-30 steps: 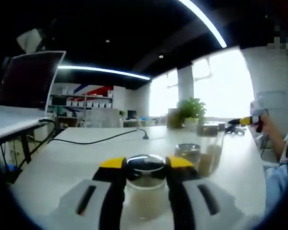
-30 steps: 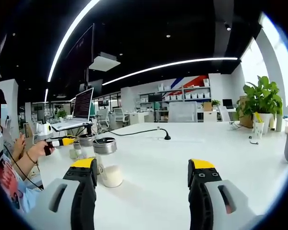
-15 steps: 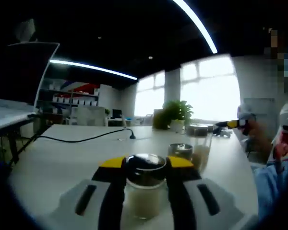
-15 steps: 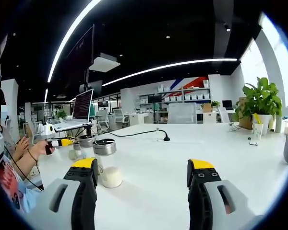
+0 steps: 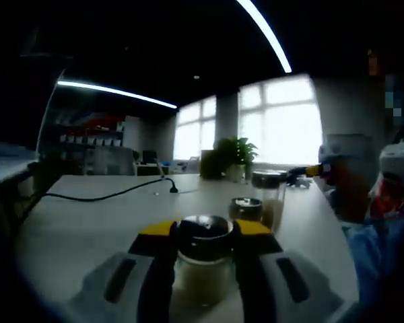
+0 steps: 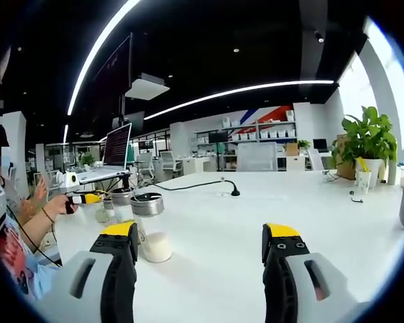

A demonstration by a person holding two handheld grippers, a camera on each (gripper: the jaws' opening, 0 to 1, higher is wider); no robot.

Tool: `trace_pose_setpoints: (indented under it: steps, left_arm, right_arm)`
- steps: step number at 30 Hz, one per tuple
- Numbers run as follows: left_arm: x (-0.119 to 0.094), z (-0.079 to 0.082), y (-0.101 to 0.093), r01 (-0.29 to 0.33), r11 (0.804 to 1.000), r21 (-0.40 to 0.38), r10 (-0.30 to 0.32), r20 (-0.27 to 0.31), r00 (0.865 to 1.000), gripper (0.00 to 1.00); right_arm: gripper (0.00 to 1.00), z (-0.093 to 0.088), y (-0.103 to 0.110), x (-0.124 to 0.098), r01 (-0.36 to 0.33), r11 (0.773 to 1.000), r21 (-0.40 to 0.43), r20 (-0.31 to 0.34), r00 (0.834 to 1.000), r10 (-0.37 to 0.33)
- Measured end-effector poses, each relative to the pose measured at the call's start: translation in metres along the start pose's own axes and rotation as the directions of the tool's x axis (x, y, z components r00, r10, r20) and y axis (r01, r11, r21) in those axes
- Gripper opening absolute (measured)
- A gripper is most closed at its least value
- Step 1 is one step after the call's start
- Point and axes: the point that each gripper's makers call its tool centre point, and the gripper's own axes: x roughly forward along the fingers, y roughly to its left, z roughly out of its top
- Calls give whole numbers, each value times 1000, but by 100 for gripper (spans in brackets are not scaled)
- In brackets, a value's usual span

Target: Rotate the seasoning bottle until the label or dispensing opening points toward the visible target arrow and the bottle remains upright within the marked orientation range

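The left hand-held gripper [image 5: 202, 232], clamped on the seasoning bottle [image 5: 203, 259], had swung the background sideways, suggesting rotation under way; the right hand-held gripper [image 6: 200, 242] stayed open.

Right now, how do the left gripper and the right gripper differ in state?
The left gripper has its jaws closed around a seasoning bottle holding pale powder; the right gripper has its jaws wide apart with nothing between them, only bare white table. Both have yellow-tipped black jaws on grey bodies.
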Motion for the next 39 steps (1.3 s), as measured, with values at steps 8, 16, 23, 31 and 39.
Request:
trace_pose_setpoints:
  steps: [8, 16, 23, 31, 39]
  left_arm:
    - [-2, -8, 8, -70, 997, -12, 70, -34, 997, 48]
    - [-12, 7, -4, -108, 993, 38, 109, -17, 994, 50]
    - [-18, 23, -4, -306, 952, 24, 306, 16, 952, 58]
    - [-25, 40, -6, -519, 855, -8, 517, 89, 851, 51]
    - [-27, 36, 1, -673, 739, -22, 669, 134, 731, 49]
  right_arm:
    - [77, -2, -6, 0, 15, 1000, 15, -7, 1000, -15]
    - [78, -6, -7, 1, 26, 999, 24, -25, 999, -25]
    - [78, -2, -4, -2, 31, 1000, 3, -20, 999, -31]
    - [78, 2, -1, -2, 22, 1000, -12, -11, 1000, -22]
    - [77, 4, -5, -4, 33, 999, -5, -3, 999, -33]
